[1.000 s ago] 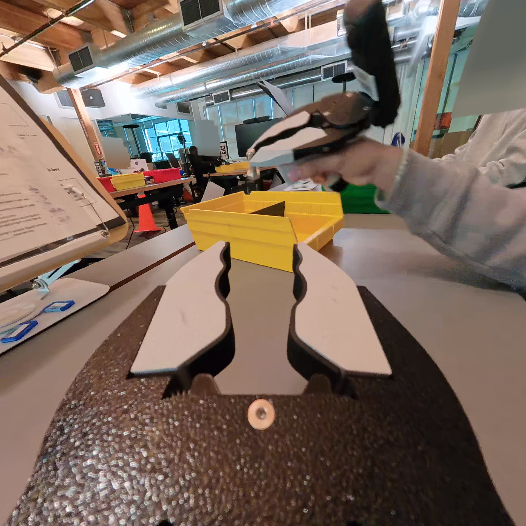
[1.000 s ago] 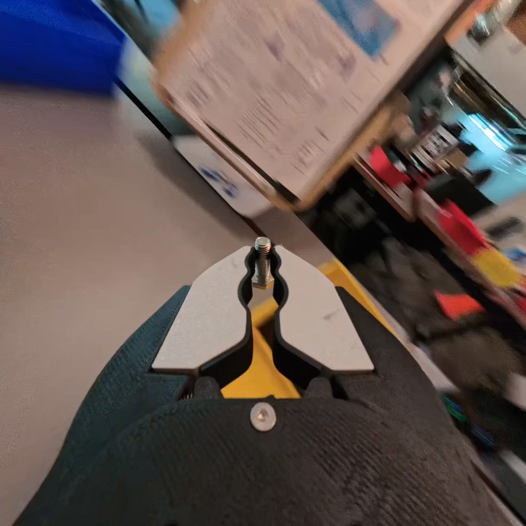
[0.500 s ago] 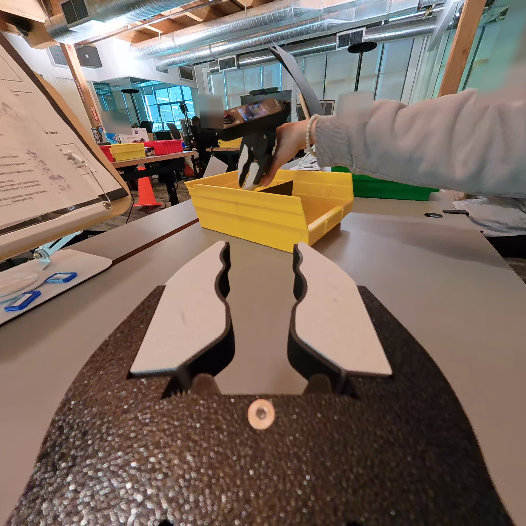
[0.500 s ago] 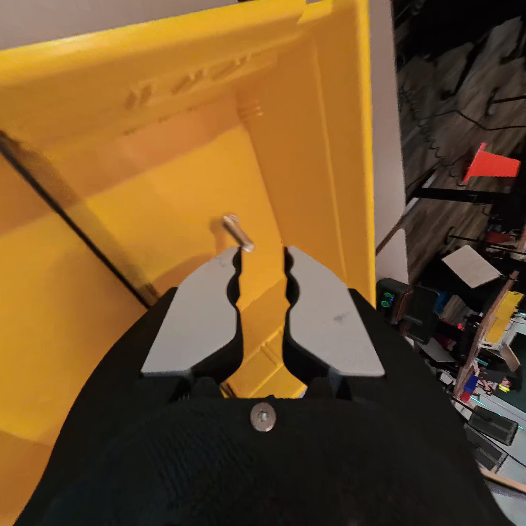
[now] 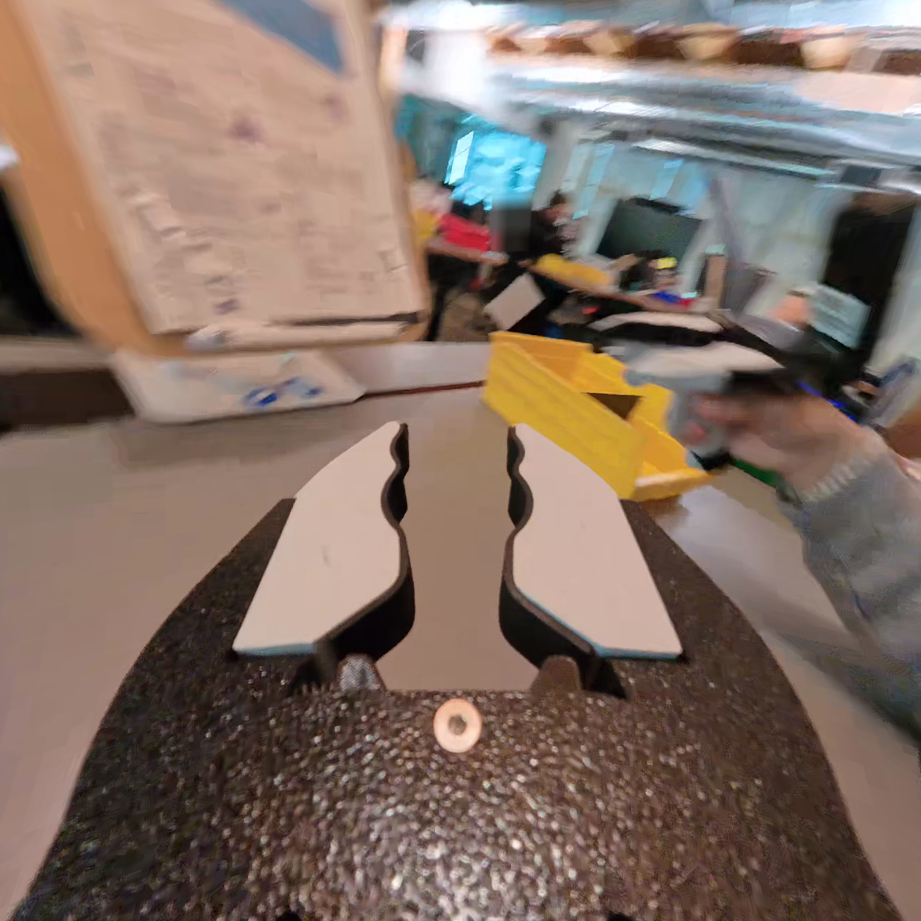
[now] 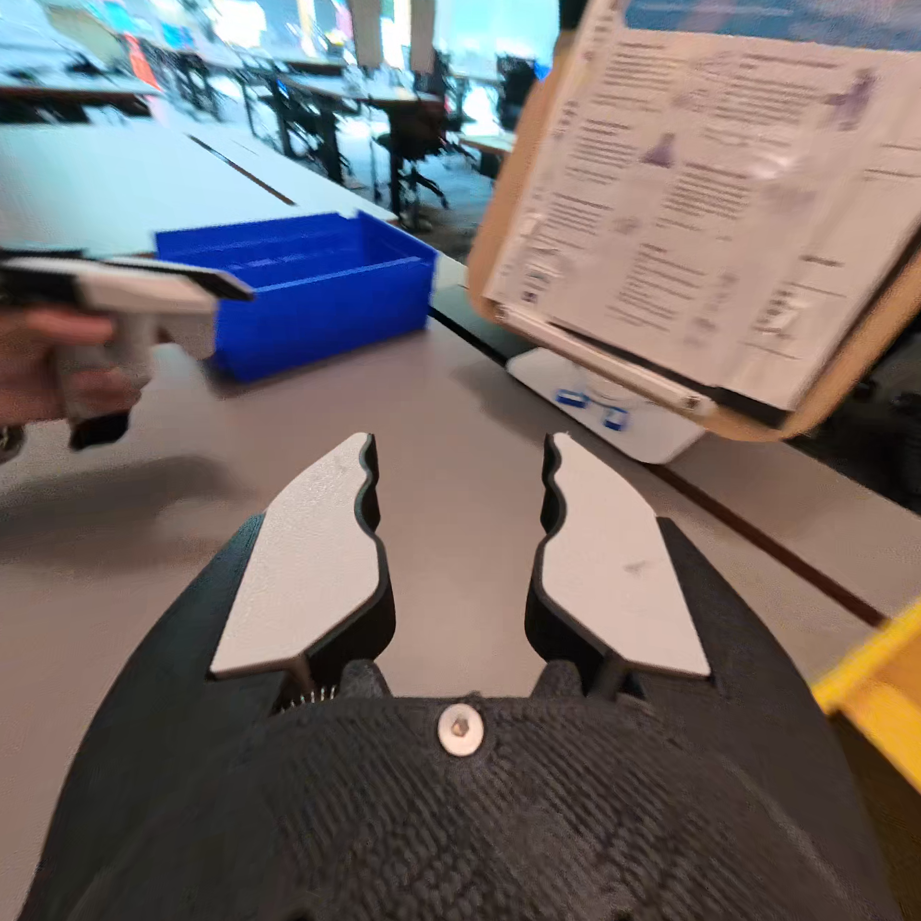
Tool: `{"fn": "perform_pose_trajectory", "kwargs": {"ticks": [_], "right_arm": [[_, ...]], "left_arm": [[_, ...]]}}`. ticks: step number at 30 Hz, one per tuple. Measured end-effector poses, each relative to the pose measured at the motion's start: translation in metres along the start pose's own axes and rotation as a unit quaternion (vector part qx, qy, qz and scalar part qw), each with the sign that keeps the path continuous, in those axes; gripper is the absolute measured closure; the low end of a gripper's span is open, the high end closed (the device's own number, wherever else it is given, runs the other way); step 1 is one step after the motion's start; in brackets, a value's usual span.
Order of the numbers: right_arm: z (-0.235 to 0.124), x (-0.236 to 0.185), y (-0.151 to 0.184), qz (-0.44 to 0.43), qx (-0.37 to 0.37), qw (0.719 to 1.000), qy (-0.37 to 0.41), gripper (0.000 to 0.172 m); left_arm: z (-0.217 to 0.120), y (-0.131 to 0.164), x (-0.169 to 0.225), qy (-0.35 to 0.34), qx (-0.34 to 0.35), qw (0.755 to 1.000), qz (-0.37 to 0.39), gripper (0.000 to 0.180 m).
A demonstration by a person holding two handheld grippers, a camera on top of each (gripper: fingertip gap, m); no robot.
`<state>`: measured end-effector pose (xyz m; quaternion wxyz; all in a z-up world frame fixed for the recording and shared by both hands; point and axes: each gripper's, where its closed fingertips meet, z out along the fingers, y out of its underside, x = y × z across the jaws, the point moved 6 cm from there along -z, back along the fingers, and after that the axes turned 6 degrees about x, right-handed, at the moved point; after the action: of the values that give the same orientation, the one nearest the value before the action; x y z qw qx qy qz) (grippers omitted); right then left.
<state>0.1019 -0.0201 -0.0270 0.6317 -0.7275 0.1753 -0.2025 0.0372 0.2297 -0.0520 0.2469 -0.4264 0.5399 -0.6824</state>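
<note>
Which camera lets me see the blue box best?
The right wrist view. There the blue bin stands whole on the grey table, open top showing, beyond the open right gripper and beside the left gripper. The left wrist view shows none of it, only the yellow bin.

**Two low wrist views across one table**

The paper stand [image 5: 239,164] is seen from close, low over the grey table [image 5: 99,523]: left of centre in the left view, right of centre [image 6: 722,209] in the right. Both views share it.
</note>
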Motion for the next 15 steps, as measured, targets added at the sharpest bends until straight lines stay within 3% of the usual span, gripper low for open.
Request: {"fn": "perform_pose_trajectory", "kwargs": {"ticks": [3, 6, 10, 13, 15], "right_arm": [[0.012, -0.032, 0.021, 0.001, 0.027, 1.000, 0.016, 0.107], [0.020, -0.035, 0.042, -0.033, 0.029, 0.997, 0.064, 0.105], [0.025, -0.038, 0.063, -0.061, 0.000, 0.996, 0.061, 0.101], [0.025, -0.041, 0.073, -0.078, -0.007, 0.995, 0.055, 0.101], [0.023, -0.044, 0.075, -0.087, -0.008, 0.995, 0.055, 0.101]], "left_arm": [[-0.038, -0.026, -0.060, -0.135, -0.094, 0.986, -0.026, 0.140], [-0.070, -0.040, -0.122, -0.250, -0.191, 0.949, -0.024, 0.128], [-0.087, -0.041, -0.190, -0.332, -0.272, 0.897, -0.105, 0.128], [-0.086, -0.030, -0.225, -0.372, -0.312, 0.853, -0.192, 0.129], [-0.087, -0.018, -0.242, -0.399, -0.351, 0.822, -0.205, 0.133]]}}
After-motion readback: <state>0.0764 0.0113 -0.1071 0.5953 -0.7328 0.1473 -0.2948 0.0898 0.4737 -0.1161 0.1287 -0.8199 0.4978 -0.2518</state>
